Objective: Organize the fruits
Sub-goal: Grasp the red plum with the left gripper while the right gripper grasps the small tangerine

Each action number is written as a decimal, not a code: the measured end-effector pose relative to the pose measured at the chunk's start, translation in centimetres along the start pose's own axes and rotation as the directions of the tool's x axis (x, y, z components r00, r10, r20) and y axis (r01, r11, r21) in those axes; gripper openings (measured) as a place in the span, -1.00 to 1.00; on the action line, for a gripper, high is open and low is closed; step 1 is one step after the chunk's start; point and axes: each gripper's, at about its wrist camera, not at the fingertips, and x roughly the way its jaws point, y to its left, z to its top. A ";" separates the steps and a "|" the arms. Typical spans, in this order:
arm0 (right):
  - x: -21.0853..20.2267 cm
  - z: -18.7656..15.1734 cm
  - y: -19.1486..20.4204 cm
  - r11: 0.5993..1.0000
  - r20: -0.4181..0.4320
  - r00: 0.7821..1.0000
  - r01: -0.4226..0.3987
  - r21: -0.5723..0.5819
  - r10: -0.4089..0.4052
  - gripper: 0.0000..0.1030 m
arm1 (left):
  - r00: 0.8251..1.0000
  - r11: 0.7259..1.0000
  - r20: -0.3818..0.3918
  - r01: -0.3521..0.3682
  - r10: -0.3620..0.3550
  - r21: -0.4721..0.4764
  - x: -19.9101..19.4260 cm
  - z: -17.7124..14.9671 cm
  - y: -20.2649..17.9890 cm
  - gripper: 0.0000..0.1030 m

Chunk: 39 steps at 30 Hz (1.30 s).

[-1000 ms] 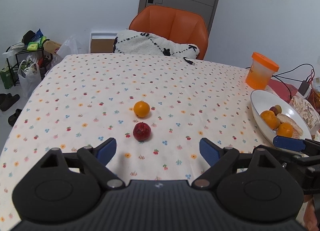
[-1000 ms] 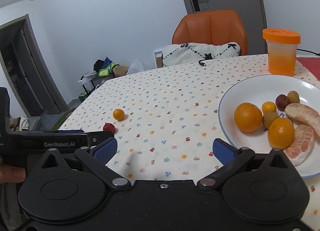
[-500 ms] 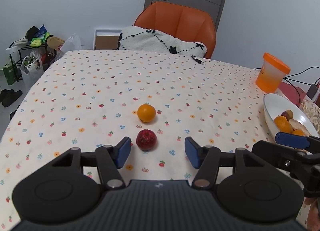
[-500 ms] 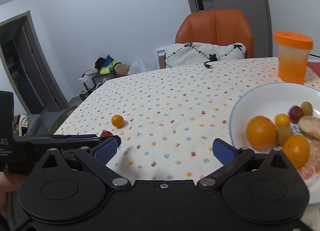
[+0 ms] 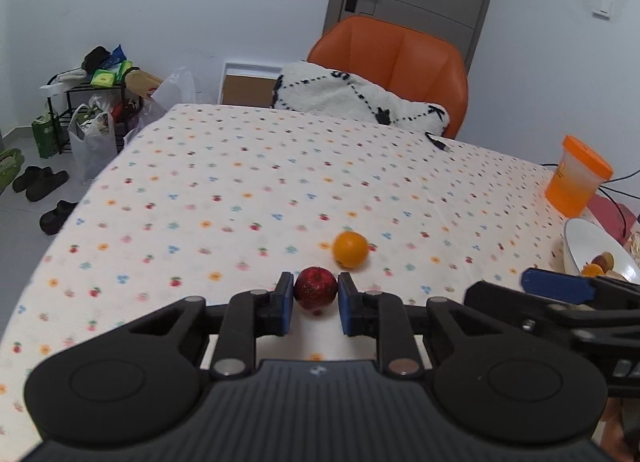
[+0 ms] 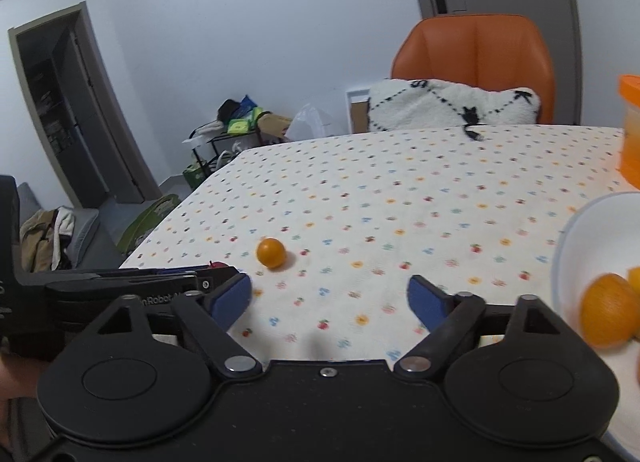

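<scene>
Closed in from wide — left gripper (image 5: 316, 298) jaws now pinch the red fruit (image 5: 315, 287) on the worktop (image 5: 240, 198), just short of the small orange (image 5: 351, 249). Ready for the white bowl (image 5: 588, 246). Right gripper (image 6: 330, 298) wide, empty.

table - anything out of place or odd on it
Two fruits sit loose on the tablecloth rather than in the white bowl with the rest: a small orange and a red fruit, which the left hand-held gripper is closed around. Nothing looks spilled or damaged.
</scene>
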 end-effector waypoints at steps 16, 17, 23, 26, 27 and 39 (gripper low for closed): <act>4.6 1.7 3.4 0.997 -0.040 0.997 -0.063 -0.048 0.061 0.02 | 0.996 0.993 0.023 -0.084 0.086 -0.080 -1.3 0.0 4.0 -0.58; 4.9 1.7 3.6 0.996 -0.043 0.997 -0.063 -0.055 0.061 0.01 | 0.995 0.992 0.026 -0.091 0.094 -0.087 -1.4 0.0 4.3 -0.58; 6.0 1.8 4.9 0.994 -0.038 0.998 -0.045 -0.101 0.041 0.00 | 0.991 0.983 0.025 -0.131 0.135 -0.130 -1.7 -0.2 6.2 -0.58; 6.7 1.8 5.0 0.993 -0.043 0.999 -0.035 -0.111 0.030 -0.04 | 0.989 0.980 0.020 -0.139 0.144 -0.144 -1.8 -0.3 6.8 -0.58; 6.9 1.8 5.0 0.993 -0.048 0.998 -0.033 -0.112 0.028 -0.07 | 0.989 0.980 0.023 -0.138 0.143 -0.146 -1.8 -0.3 6.9 -0.58; 5.3 1.5 4.9 0.993 -0.044 0.998 -0.038 -0.111 0.034 -0.55 | 0.994 0.987 0.042 -0.091 0.097 -0.131 -2.8 -0.2 6.0 -0.58</act>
